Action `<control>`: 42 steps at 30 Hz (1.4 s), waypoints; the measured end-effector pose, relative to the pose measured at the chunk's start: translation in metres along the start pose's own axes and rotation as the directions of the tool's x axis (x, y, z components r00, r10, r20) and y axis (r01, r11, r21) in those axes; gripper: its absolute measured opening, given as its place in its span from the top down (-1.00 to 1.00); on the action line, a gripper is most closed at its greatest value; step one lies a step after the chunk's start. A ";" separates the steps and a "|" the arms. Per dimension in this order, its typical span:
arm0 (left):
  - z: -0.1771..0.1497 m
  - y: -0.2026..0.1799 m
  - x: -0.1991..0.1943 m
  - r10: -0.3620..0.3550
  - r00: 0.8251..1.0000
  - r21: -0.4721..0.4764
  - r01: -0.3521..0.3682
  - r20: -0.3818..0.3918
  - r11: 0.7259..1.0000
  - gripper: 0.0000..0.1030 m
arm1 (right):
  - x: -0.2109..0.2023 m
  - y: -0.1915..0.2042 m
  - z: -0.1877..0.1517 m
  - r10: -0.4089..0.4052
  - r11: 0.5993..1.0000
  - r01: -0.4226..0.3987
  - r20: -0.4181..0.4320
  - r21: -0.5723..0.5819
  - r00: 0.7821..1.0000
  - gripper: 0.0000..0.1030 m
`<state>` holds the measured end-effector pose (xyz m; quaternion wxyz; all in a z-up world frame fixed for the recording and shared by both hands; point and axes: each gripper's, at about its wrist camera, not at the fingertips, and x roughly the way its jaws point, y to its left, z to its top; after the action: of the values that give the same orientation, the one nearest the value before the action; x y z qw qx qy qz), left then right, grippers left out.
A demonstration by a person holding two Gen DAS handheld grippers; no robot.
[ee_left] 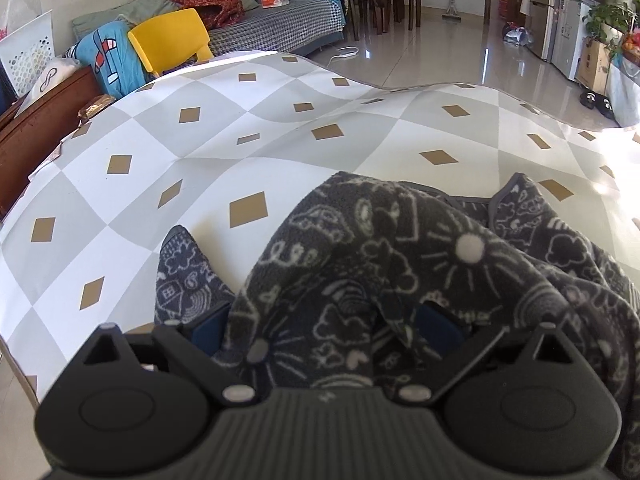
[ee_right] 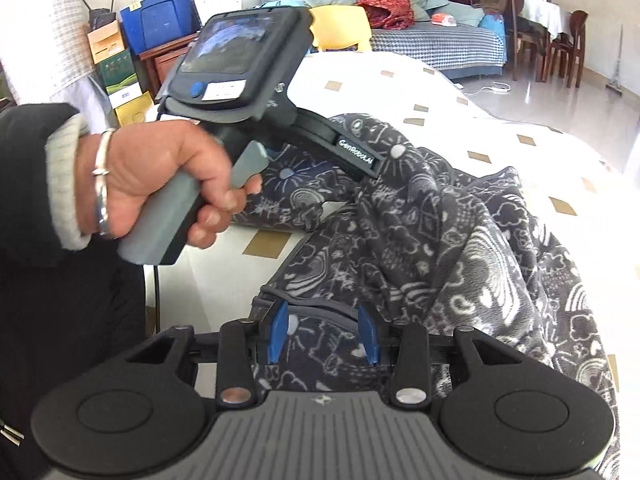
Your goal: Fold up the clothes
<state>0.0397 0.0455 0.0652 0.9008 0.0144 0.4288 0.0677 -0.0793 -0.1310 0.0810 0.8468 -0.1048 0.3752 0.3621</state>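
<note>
A dark grey fleece garment (ee_left: 420, 264) printed with white doodles of suns, clouds and houses lies bunched on the surface (ee_left: 168, 152), which is covered by a cloth of white and grey diamonds with small tan lozenges. In the left wrist view the fabric heaps up from the near edge and runs away toward the right; a separate flap of it (ee_left: 180, 264) pokes out to the left of the main mound. Its overall long axis cannot be told from this crumpled state.

The left hand-held gripper (ee_left: 320, 332) has its blue pads (ee_left: 208, 330) set wide apart, with a thick fold of the fleece draped between and over them; the pads do not appear to press on the cloth.

In the right wrist view the right hand-held gripper (ee_right: 326, 334) stands partly parted, its blue fingers (ee_right: 278, 332) either side of a grey-bound hem of the garment (ee_right: 440, 240). The hem lies between them, with a gap visible beside each pad. From here the fleece spreads up and to the right across the surface (ee_right: 400, 80).

The same view shows the person's left hand (ee_right: 160, 184), a bangle on the wrist and a knit cuff under a dark sleeve, wrapped around the grey handle of the left hand-held gripper (ee_right: 360, 156), whose front end sits in the fabric.

A yellow chair (ee_left: 168, 40) stands behind the surface, and a sofa (ee_left: 280, 28) piled with cushions and a red bundle sits further back.
</note>
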 end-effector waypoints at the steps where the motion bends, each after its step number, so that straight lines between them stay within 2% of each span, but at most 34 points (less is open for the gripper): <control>1: -0.001 -0.002 -0.003 -0.017 1.000 0.007 0.017 0.001 1.000 -0.92 | -0.003 -0.003 0.002 -0.009 1.000 0.009 0.001 0.011 1.000 0.27; 8: 0.004 -0.015 -0.019 -0.077 0.997 0.051 0.076 0.021 0.996 -0.96 | -0.020 -0.032 0.013 -0.090 0.986 0.090 -0.005 0.141 0.996 0.25; 12: 0.017 -0.020 -0.022 -0.101 0.995 0.079 0.100 0.020 0.992 -0.99 | -0.028 -0.055 0.015 -0.134 0.957 0.141 -0.047 0.253 0.990 0.24; 16: 0.030 -0.020 -0.021 -0.112 0.993 0.097 0.110 0.025 0.989 -0.99 | -0.040 -0.078 0.009 -0.189 0.925 0.184 -0.017 0.333 0.982 0.19; 21: 0.042 -0.025 -0.015 -0.125 0.991 0.097 0.120 0.046 0.988 -0.99 | -0.041 -0.119 0.007 -0.256 0.872 0.243 -0.028 0.426 0.966 0.18; 23: 0.045 -0.026 -0.010 -0.134 0.990 0.072 0.131 0.038 0.989 -0.99 | -0.037 -0.134 0.007 -0.255 0.853 0.239 -0.029 0.464 0.966 0.18; 31: 0.050 -0.022 0.005 -0.179 0.984 -0.041 0.179 0.005 0.983 -0.99 | -0.006 -0.163 0.010 -0.304 0.810 0.309 -0.094 0.498 0.948 0.17; 38: 0.049 -0.028 0.021 -0.177 0.983 -0.059 0.173 -0.056 0.983 -1.00 | 0.023 -0.175 0.012 -0.351 0.798 0.368 -0.128 0.478 0.928 0.16; 42: 0.045 -0.032 0.029 -0.170 0.981 -0.045 0.167 -0.095 0.985 -1.00 | 0.037 -0.184 0.013 -0.349 0.778 0.370 -0.139 0.509 0.927 0.16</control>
<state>0.0962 0.0190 0.0687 0.8812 -0.0417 0.4708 -0.0003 0.0724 -0.2372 0.0462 0.8890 0.0546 0.4485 0.0751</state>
